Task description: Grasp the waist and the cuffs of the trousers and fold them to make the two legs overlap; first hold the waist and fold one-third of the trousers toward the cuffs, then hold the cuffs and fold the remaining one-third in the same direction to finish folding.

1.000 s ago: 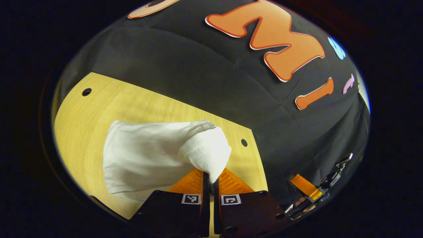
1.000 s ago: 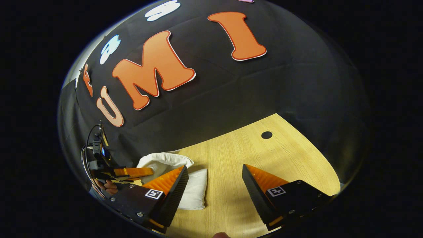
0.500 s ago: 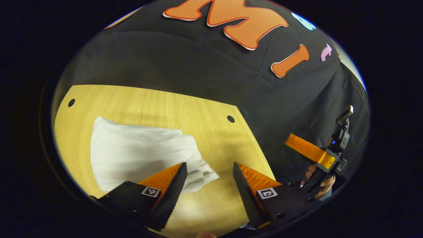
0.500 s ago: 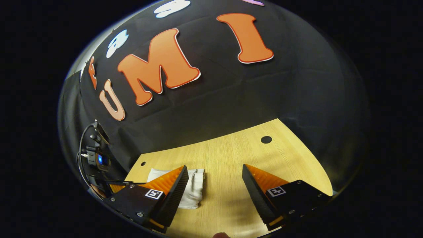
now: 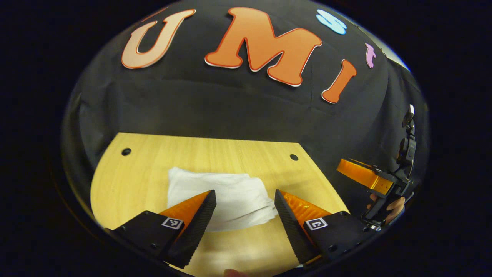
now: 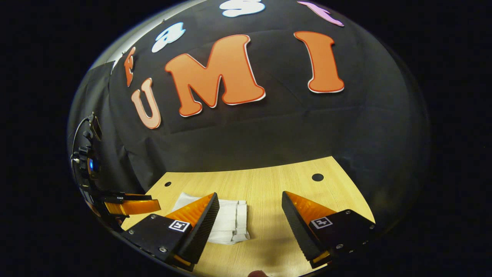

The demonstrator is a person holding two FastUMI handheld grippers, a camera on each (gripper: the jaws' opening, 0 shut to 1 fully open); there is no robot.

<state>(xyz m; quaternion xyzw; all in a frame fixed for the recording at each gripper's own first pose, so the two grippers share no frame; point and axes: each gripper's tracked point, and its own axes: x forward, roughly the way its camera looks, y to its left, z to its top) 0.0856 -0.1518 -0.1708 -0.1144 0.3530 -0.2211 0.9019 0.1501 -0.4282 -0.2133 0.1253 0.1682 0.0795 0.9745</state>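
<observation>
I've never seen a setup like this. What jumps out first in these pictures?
A small white bundle, the folded trousers, lies flat on the pale wooden table. In the left gripper view, the left gripper hangs open just in front of it, holding nothing. Off to the side, a hand holds the right gripper, which is open too.

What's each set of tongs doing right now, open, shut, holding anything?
Left tongs: open, holding nothing; folded trousers lie on the table.
Right tongs: open, holding nothing.
</observation>
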